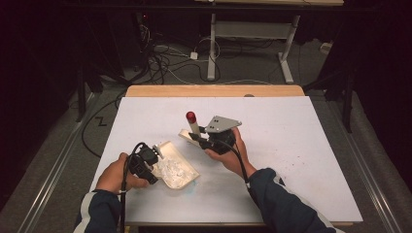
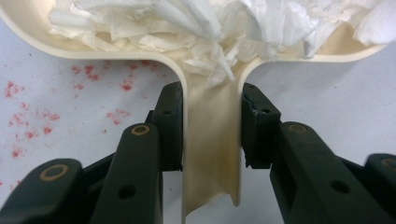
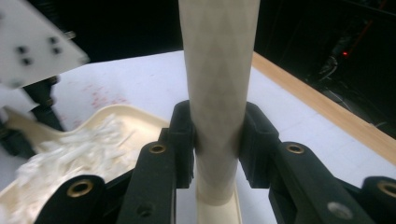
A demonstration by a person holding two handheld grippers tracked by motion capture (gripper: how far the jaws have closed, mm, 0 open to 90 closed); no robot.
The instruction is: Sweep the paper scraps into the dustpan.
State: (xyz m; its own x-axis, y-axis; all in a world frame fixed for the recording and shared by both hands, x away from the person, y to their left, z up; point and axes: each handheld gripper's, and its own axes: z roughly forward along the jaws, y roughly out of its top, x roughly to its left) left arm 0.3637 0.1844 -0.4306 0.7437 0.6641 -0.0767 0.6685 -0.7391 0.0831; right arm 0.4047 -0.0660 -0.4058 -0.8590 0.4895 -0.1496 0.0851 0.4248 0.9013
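Observation:
A cream dustpan (image 1: 169,148) lies on the white table, loaded with white paper shreds (image 1: 176,169). My left gripper (image 1: 153,160) is shut on its handle; in the left gripper view the jaws of the left gripper (image 2: 211,100) clamp the dustpan handle (image 2: 210,144) from both sides, with the paper shreds (image 2: 187,23) piled beyond. My right gripper (image 1: 199,138) is shut on a cream brush handle (image 1: 194,127) with a red cap (image 1: 191,116), held nearly upright just beyond the pan. The right gripper (image 3: 217,126) squeezes the brush handle (image 3: 219,70); the dustpan (image 3: 135,114) lies to its left.
Red specks (image 2: 28,121) dot the white tabletop (image 1: 291,136) beside the pan. A wooden strip (image 1: 214,91) runs along the table's far edge. Cables (image 1: 165,63) and the legs of another table (image 1: 211,48) stand on the floor behind.

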